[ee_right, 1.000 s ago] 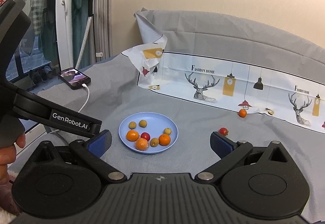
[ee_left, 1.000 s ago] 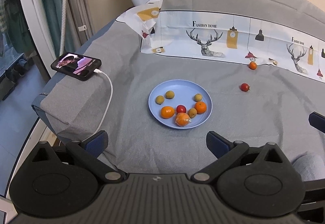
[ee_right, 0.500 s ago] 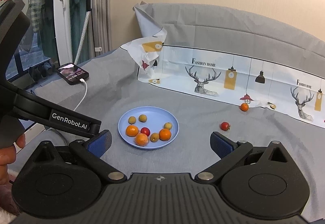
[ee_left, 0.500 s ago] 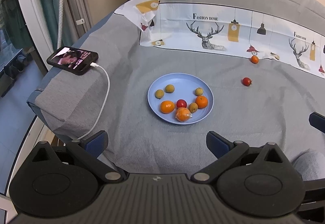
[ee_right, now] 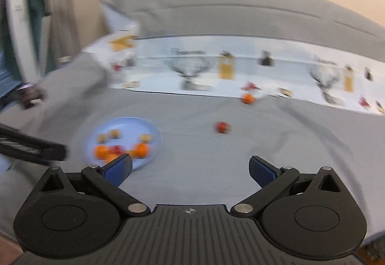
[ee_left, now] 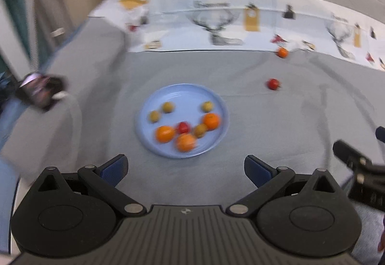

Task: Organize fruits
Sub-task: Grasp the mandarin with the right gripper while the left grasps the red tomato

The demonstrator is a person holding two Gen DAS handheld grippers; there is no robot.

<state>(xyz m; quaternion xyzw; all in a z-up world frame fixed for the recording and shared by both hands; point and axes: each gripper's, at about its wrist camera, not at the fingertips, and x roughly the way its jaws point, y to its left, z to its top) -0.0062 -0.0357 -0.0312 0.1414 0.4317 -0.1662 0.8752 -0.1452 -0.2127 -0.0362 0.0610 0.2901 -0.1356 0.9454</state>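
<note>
1. Both of my tools stand released: the left gripper has its jaws spread wide with nothing between them at the bottom centre of its view, and the right gripper is spread and empty in the same way at the bottom of its own view.

2. The blue plate sits at frame centre on the grey bedspread, carrying three small oranges, one red fruit and four small yellow-brown fruits. The pictures are motion-blurred, so I cannot tell the kinds more exactly.

3. Two pieces lie off the plate: a red fruit, centre-right in the right view, and an orange fruit above it, against the edge of the deer-print cloth.

4. I judge the red fruit to be the next pick for my right tool. It looks light, smooth and round, likely to roll on the soft cover and to bruise or slip under a hard squeeze.

5. I would close across its widest part from directly above, gently, with the pads low enough to cradle it.

6. A phone on a white cable sits at far left, well apart.
</note>
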